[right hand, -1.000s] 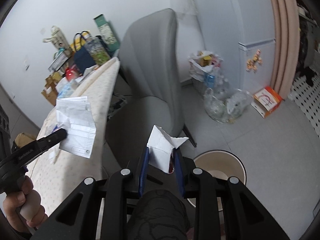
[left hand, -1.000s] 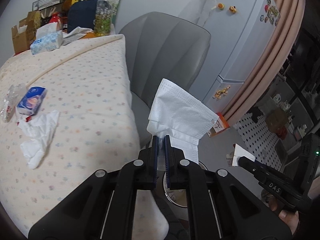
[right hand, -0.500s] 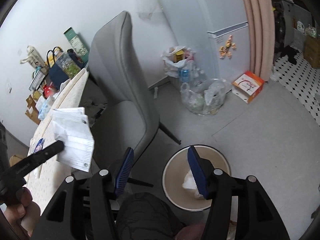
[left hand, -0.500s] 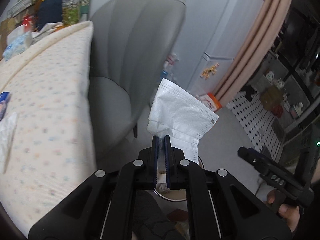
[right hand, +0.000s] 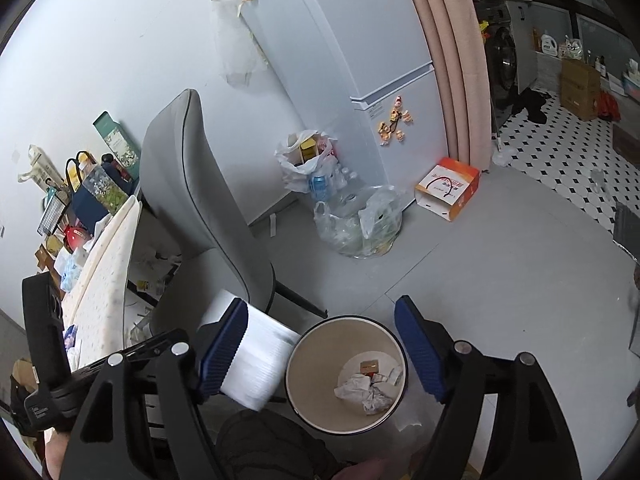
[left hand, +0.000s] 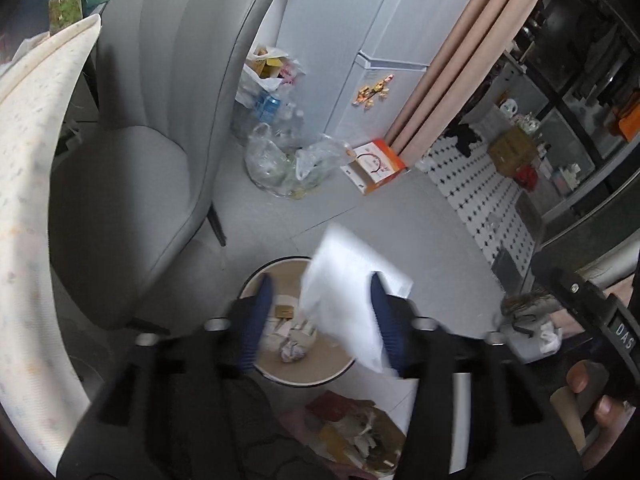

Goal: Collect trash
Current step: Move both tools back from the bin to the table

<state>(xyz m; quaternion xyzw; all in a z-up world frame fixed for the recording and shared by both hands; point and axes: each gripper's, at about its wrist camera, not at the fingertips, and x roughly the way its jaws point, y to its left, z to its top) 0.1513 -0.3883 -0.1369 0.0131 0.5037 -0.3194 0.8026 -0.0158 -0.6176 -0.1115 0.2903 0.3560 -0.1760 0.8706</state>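
A round trash bin (left hand: 280,268) with a beige inside stands on the grey floor and holds crumpled paper (left hand: 294,350). My left gripper (left hand: 322,316) hovers over it with its jaws opening. A white face mask (left hand: 344,292), blurred, hangs loose between the blue pads, nearer the right one. In the right wrist view my right gripper (right hand: 320,344) is over the same bin (right hand: 304,360), its jaws opening with nothing between them. There the mask (right hand: 256,368) shows just left of the bin's rim, partly behind my left finger.
A grey chair (right hand: 200,208) stands left of the bin beside the table with its patterned cloth (left hand: 24,200). Clear bags of bottles (right hand: 360,220) and an orange box (right hand: 448,188) lie by the fridge (right hand: 360,60). More litter (left hand: 352,432) lies under the left gripper.
Both grippers have swung from the table and chair to above the bin. The right jaws opened and their white paper is gone. The left jaws opened and let the mask go.
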